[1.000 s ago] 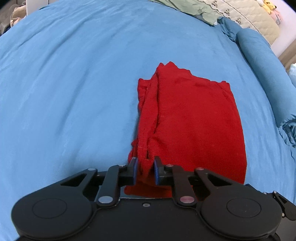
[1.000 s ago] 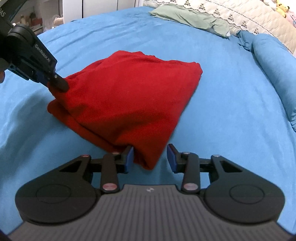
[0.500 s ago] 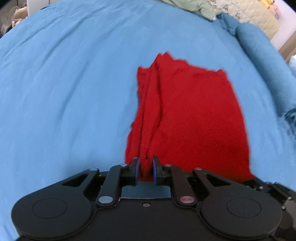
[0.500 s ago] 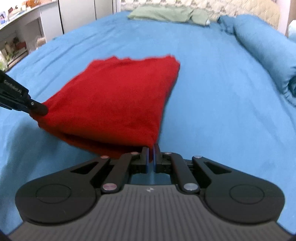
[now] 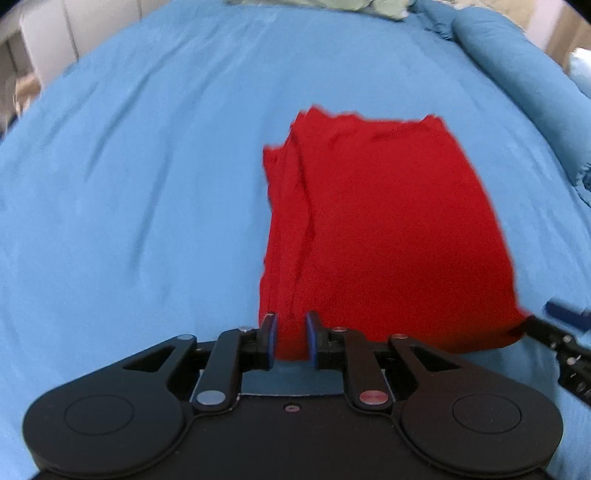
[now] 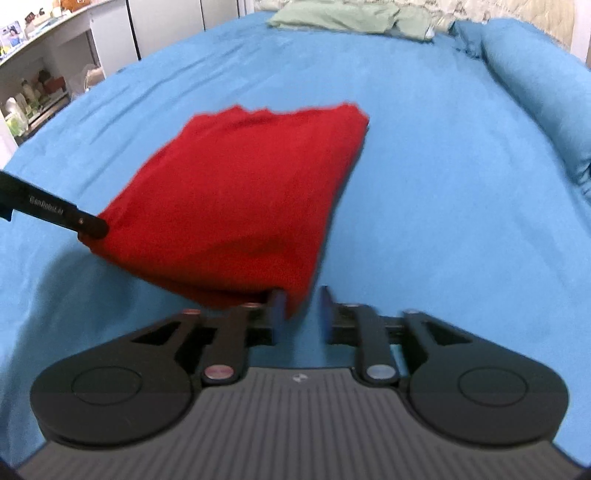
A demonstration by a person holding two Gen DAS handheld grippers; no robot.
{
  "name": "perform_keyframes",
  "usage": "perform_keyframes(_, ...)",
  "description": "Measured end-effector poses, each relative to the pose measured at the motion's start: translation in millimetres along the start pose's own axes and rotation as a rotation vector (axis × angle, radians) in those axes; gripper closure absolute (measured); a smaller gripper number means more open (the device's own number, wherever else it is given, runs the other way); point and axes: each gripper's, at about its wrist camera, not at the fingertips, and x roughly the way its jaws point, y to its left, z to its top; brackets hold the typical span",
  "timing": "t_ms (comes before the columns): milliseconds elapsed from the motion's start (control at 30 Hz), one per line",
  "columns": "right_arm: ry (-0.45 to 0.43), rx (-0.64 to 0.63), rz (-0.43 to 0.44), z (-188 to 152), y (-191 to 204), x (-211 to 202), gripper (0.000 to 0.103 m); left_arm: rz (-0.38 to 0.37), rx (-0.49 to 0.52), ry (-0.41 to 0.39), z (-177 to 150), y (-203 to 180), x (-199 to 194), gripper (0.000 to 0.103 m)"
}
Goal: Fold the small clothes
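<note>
A red folded cloth (image 5: 388,229) lies on the blue bed sheet (image 5: 129,221), with its layered edge on the left. My left gripper (image 5: 291,338) is at the near left corner; its jaws are opening, and the red fabric still fills the narrow gap between the pads. In the right wrist view a left gripper finger (image 6: 88,227) holds that corner of the red cloth (image 6: 240,192) slightly raised. My right gripper (image 6: 301,314) is at the near right corner with its jaws opening. The cloth tip touches only the left pad, and blue sheet shows in the gap.
A rolled blue duvet (image 6: 535,92) runs along the right side of the bed. A pale green cloth (image 6: 343,18) lies at the far end. White shelves with small items (image 6: 33,99) stand beyond the bed's left edge.
The right jaws closed tight at the cloth's corner half a second ago and now stand apart. The left jaws stand slightly wider. The cloth lies flatter and more stretched out.
</note>
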Motion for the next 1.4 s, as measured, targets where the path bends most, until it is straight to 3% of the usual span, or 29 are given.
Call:
perform_keyframes(33, -0.019, 0.009, -0.001, 6, -3, -8, 0.022, 0.0, 0.018, -0.015, 5, -2, -8, 0.07)
perform_keyframes(67, -0.039, 0.023, -0.002, 15, -8, -15, 0.005, -0.004, 0.036, -0.032, 12, -4, -17, 0.049)
perform_keyframes(100, -0.055, 0.037, 0.0, 25, -13, -21, 0.0, -0.007, 0.045, -0.047, 18, -5, -23, 0.037)
perform_keyframes(133, -0.062, 0.049, 0.002, 35, -17, -24, 0.0, -0.009, 0.051, -0.065, 27, -5, -30, 0.012)
perform_keyframes(167, -0.061, 0.059, 0.003, 44, -21, -23, 0.0, -0.009, 0.05, -0.079, 34, -4, -33, 0.0)
perform_keyframes(333, 0.041, 0.193, 0.081, 77, -51, 17, 0.0, -0.067, -0.037, -0.043, 68, 20, 1, 0.0)
perform_keyframes(400, 0.088, 0.281, 0.106, 83, -63, 42, 0.0, -0.089, -0.064, -0.031, 75, 32, 25, 0.0)
perform_keyframes(500, 0.148, 0.38, 0.148, 86, -75, 77, 0.0, -0.123, -0.091, 0.015, 86, 47, 62, 0.011)
perform_keyframes(600, 0.2, 0.427, 0.17, 85, -78, 108, 0.0, -0.205, -0.12, 0.072, 94, 51, 94, 0.019)
perform_keyframes(700, 0.223, 0.45, 0.187, 79, -74, 125, 0.0, -0.241, -0.115, 0.103, 93, 48, 111, 0.026)
perform_keyframes(800, 0.223, 0.447, 0.221, 76, -62, 136, 0.011, -0.261, -0.085, 0.09, 92, 42, 114, 0.027)
perform_keyframes(867, 0.212, 0.43, 0.217, 77, -54, 140, 0.031, -0.313, -0.084, 0.098, 94, 40, 118, 0.056)
perform_keyframes(900, 0.202, 0.417, 0.209, 79, -51, 139, 0.034, -0.318, -0.086, 0.1, 95, 38, 117, 0.06)
perform_keyframes(967, 0.18, 0.395, 0.185, 85, -44, 134, 0.055, -0.29, -0.061, 0.087, 97, 33, 111, 0.08)
perform_keyframes(1033, 0.158, 0.384, 0.169, 89, -40, 126, 0.061, -0.278, -0.052, 0.068, 100, 28, 104, 0.082)
perform_keyframes(1233, 0.091, 0.389, 0.156, 98, -43, 74, 0.065, -0.318, -0.017, -0.012, 96, 6, 51, 0.083)
perform_keyframes(1400, 0.086, 0.458, 0.175, 76, -64, 16, 0.065, -0.341, 0.006, -0.023, 72, -25, 5, 0.083)
